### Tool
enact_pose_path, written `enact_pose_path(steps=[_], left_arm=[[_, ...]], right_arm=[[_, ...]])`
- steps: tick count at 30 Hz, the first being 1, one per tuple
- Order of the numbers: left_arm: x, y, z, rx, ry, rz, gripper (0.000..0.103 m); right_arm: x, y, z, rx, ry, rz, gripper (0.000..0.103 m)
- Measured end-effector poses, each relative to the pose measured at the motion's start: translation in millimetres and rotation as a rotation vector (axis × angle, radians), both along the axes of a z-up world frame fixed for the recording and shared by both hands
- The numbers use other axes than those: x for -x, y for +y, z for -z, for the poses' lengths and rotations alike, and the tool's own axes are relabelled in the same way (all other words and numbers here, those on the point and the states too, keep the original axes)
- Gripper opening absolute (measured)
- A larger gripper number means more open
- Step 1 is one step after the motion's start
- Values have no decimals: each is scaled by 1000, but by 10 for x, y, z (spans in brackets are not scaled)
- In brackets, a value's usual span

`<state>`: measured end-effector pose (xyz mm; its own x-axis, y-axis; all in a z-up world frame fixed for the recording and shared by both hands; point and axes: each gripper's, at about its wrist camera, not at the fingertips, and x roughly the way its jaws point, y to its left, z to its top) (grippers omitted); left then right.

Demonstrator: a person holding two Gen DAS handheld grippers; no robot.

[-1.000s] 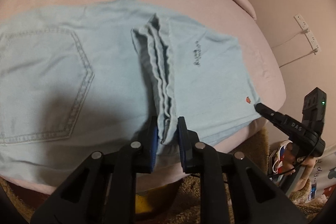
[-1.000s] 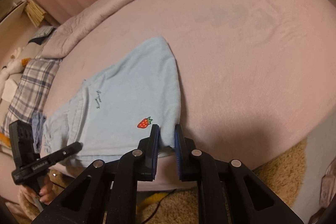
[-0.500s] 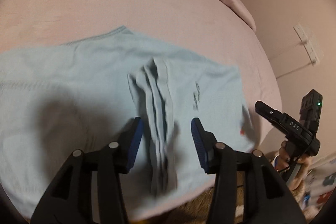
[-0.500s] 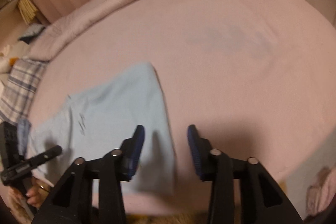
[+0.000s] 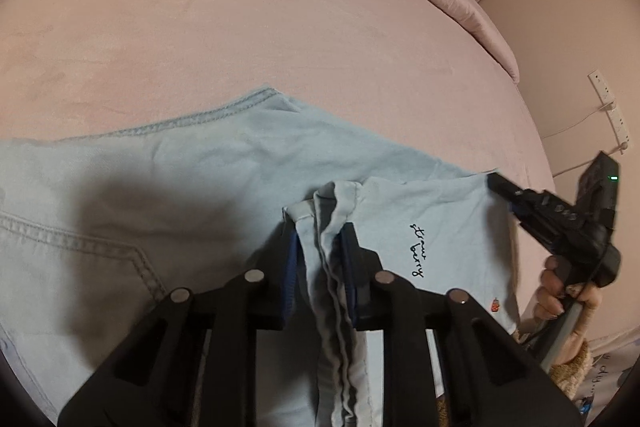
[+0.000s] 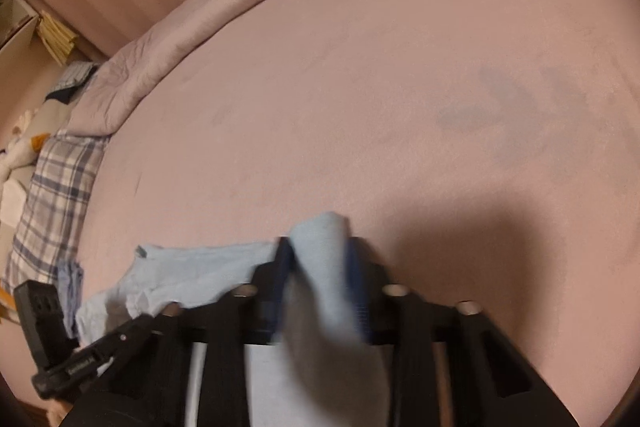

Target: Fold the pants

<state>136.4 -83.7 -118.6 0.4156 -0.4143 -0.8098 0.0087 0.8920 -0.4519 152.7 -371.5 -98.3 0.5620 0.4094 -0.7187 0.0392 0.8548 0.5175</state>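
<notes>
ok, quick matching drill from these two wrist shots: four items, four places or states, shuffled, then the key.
1. left gripper
2. right gripper
3. strawberry patch
4. plaid pillow

A. at the bed's left edge, right wrist view
B. shut on the pants' bunched hems
C. low on the pants' folded-over leg
D. shut on the pants' folded corner

1-B, 2-D, 3-C, 4-A

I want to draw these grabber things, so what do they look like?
Each gripper is black, with two angular arms, round silver bolts and blue ribbed pads: the left gripper and the right gripper. Seen from the left, the right one shows grey lettering, a tiny green light, a thin black cable, and a fuzzy tan sleeve behind the hand.
</notes>
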Motion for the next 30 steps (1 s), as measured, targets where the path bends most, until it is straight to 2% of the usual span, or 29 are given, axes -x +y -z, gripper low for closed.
enact_pose_path(steps=[4,10,15,20,30], left_arm=[[-16,-62,21,-49,-13,-8,21],[-44,-149,57,-85,-34,-18,23],[17,-149,38,-96,-35,-27,24],[210,-81,25,-78,-26,-23,27],[638,42,22,-36,-20,-23,36]], right_arm=[[118,-79,-97,-28,-45,25,18],[24,-31,150,43,5,50,17],[33,-2,73,82,15,61,17],[153,-15,0,140,28,90,34],[808,-42,104,197,32,78,34]])
